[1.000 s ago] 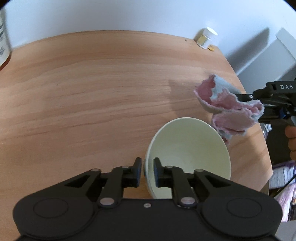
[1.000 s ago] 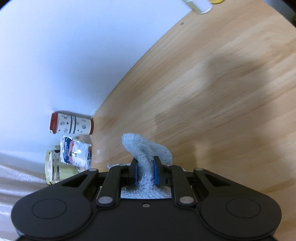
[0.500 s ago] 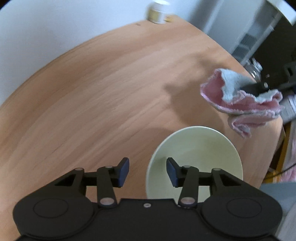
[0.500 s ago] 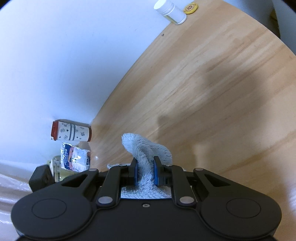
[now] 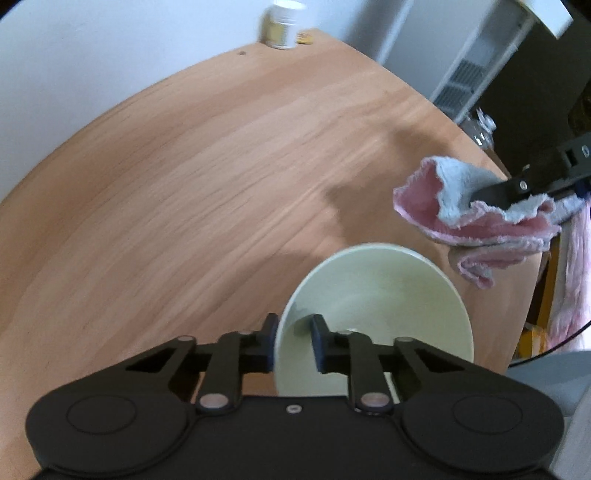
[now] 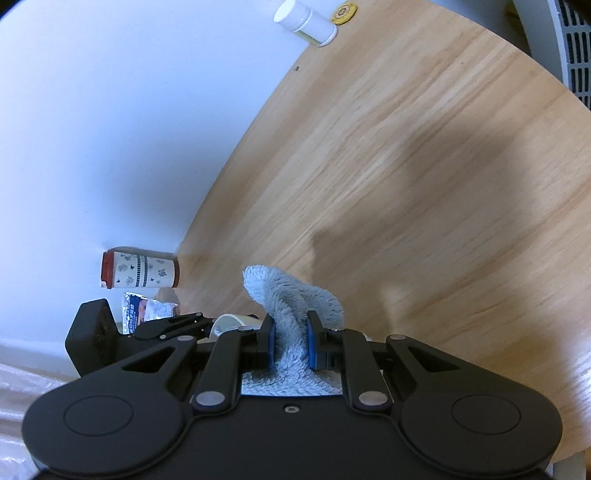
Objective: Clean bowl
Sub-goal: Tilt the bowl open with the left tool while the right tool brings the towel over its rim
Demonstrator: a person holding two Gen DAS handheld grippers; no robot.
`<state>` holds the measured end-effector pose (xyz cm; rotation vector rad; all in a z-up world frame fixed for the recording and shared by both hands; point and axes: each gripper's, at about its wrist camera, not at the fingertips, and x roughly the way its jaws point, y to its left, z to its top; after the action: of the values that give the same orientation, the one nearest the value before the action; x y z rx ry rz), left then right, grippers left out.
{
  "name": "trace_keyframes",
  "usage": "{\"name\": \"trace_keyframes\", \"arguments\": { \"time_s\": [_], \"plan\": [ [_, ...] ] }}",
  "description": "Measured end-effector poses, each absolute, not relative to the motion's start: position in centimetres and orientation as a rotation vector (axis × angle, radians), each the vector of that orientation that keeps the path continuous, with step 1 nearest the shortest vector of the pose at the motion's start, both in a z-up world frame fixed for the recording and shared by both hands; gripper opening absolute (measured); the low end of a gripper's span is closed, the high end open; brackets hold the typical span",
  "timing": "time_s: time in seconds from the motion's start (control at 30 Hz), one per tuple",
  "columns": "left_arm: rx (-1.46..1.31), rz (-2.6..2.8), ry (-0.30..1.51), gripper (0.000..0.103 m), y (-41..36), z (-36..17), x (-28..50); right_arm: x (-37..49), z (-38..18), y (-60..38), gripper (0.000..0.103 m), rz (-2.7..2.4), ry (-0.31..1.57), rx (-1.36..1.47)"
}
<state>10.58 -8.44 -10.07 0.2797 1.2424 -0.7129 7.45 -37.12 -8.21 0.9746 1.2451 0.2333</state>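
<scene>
Straddling the near rim of the bowl (image 5: 376, 306) at lower centre, the left gripper (image 5: 293, 341) has its jaws apart, one outside, one inside. Up and right of the bowl, apart from it, the right gripper (image 6: 289, 341) is clamped on the cloth (image 5: 476, 218), nearest for wiping.

bowl (image 5: 384, 295): one
cloth (image 5: 476, 218): one
grippers: two, left (image 5: 293, 341) and right (image 6: 288, 341)
white bottle (image 6: 306, 22): one
patterned can (image 6: 140, 268): one
snack packet (image 6: 147, 312): one

Against the wall, a white-capped bottle (image 6: 306, 22) stands on the wooden table (image 6: 406, 184), a patterned canister (image 6: 140, 268) farther along its edge.
</scene>
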Motion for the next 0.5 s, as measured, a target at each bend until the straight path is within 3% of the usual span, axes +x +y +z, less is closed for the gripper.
{"name": "trace_keyframes", "arguments": {
  "time_s": [0.5],
  "plan": [
    [-0.057, -0.421, 1.302, 0.011, -3.0, -10.3, 4.9, 11.8, -8.7, -33.8, 0.018, 0.396, 1.339, 0.868]
  ]
}}
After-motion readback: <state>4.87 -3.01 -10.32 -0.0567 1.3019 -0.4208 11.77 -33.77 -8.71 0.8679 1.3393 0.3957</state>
